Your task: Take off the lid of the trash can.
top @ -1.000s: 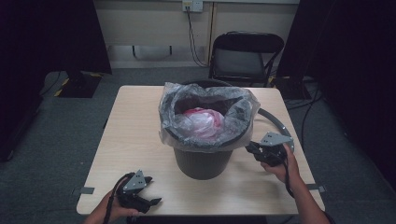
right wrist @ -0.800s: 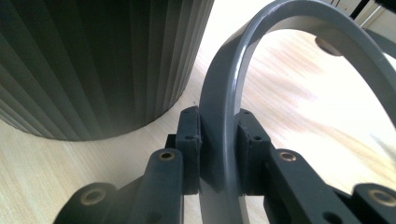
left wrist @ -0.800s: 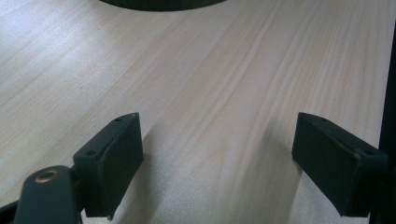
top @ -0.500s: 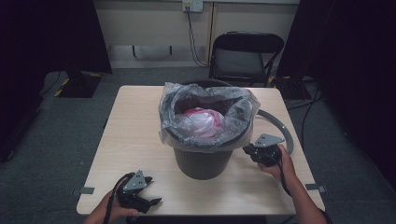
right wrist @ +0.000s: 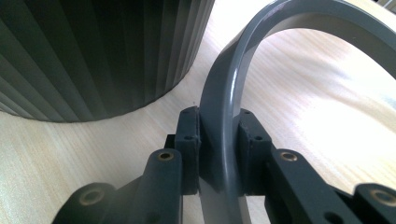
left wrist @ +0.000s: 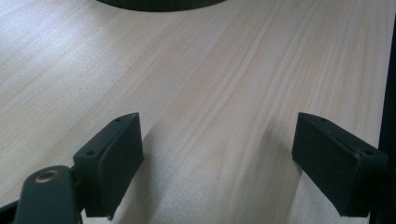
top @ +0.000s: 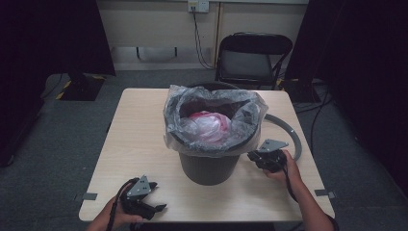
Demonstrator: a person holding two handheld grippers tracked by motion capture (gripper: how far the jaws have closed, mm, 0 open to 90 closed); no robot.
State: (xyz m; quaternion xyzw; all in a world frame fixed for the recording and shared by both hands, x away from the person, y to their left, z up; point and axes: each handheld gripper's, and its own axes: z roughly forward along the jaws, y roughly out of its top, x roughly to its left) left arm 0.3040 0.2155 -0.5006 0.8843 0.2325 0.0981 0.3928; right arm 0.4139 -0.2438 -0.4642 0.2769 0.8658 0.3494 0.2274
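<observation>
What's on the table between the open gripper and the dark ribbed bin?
Nothing. In the left gripper view, only bare light wooden table lies between the open left gripper and the dark ribbed plastic bin.

The bin point(top: 210, 144) stands mid-table point(top: 139, 130), a bag point(top: 208, 126) inside it. The ring point(top: 288, 132) lies toward the right edge, just beside the bin. A chair point(top: 252, 60) stands behind the table.

A light wooden desk point(top: 139, 134) stands on a grey carpet floor point(top: 62, 159). Behind its far edge is a black folding chair point(top: 252, 60). On the wall above, a white socket point(top: 198, 5) has black cables point(top: 197, 36) hanging down. Dark curtains point(top: 48, 38) hang at both sides.
</observation>
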